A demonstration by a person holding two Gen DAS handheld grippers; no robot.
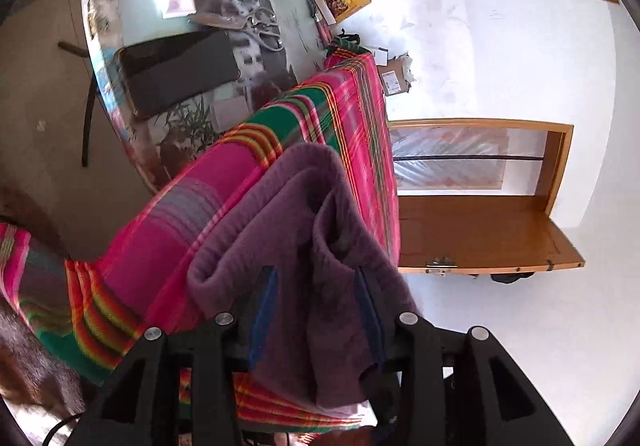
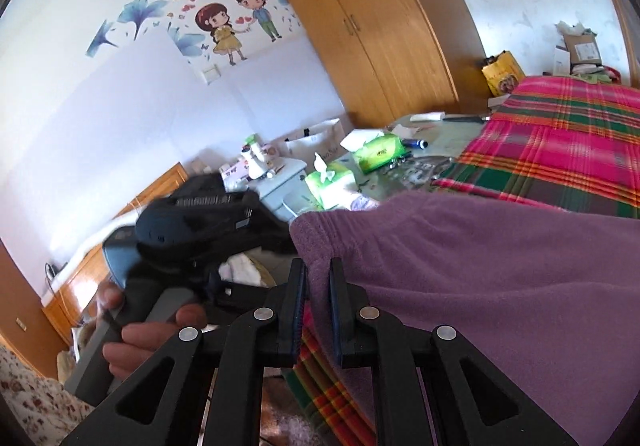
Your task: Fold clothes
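both your grippers, left point(image 1: 316, 286) and right point(image 2: 318, 278), clench the purple fleece garment point(image 2: 480, 266) above the plaid blanket point(image 2: 560, 150).

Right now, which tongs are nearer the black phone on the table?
Left, likely. The left tongs, shut on the purple garment, face the black phone just beyond the plaid cloth; the right tongs grip the garment too, phone unseen there.

Ahead and left of the left gripper: a flat black smartphone point(image 1: 176, 72) beside metal scissors point(image 1: 264, 26) on a glass-topped table point(image 1: 280, 58). Ahead of the right gripper: two green tissue packs point(image 2: 378, 152), a tall wooden wardrobe point(image 2: 376, 26), and a cartoon couple wall sticker point(image 2: 236, 22). Pink-and-green plaid cloth point(image 2: 560, 150) lies right.
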